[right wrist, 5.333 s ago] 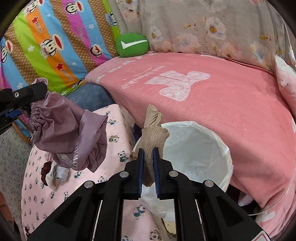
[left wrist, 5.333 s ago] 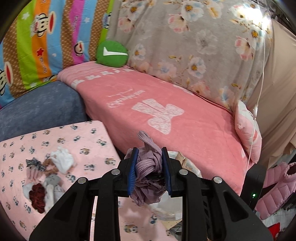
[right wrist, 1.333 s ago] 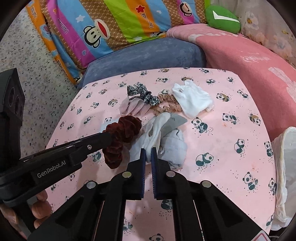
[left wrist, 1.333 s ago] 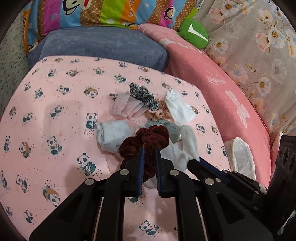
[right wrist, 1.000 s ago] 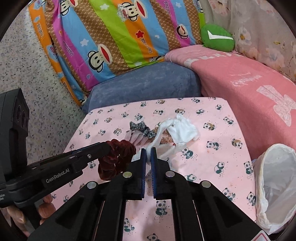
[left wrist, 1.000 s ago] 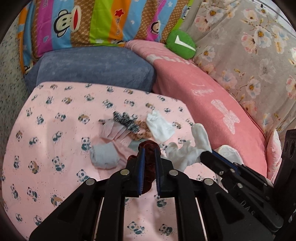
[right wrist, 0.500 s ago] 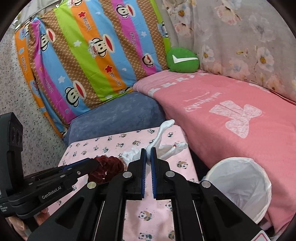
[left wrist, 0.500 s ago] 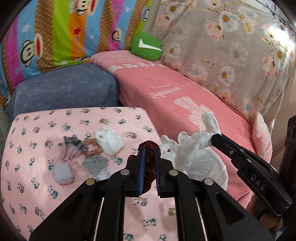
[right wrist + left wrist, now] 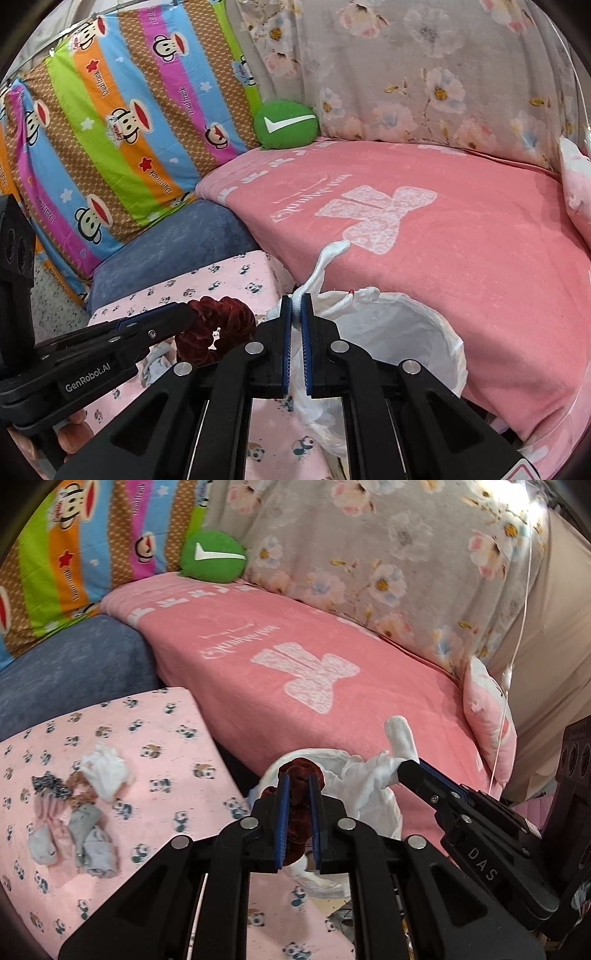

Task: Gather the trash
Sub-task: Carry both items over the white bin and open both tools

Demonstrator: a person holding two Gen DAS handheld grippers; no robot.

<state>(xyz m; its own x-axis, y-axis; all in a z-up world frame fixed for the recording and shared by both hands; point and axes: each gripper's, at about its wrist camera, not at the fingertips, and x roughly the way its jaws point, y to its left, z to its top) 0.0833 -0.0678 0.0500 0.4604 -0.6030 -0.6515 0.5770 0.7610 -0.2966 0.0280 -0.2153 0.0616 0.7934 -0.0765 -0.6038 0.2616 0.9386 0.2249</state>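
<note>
My left gripper is shut on a dark red scrunchie and holds it in the air at the near rim of the white-lined trash bin. The scrunchie also shows in the right wrist view. My right gripper is shut on a white glove, held above the bin's near rim; the glove also shows in the left wrist view. Several cloth scraps still lie on the panda-print table.
The bin stands between the panda table and a pink-covered sofa. A blue cushion, a striped monkey-print quilt and a green round pillow lie behind. A pink pillow sits at the sofa's right end.
Both grippers lifted their items off the table and swung right toward the bin. The scrunchie and glove now hang at the bin's rim, and the scrap pile has fallen to the left.
</note>
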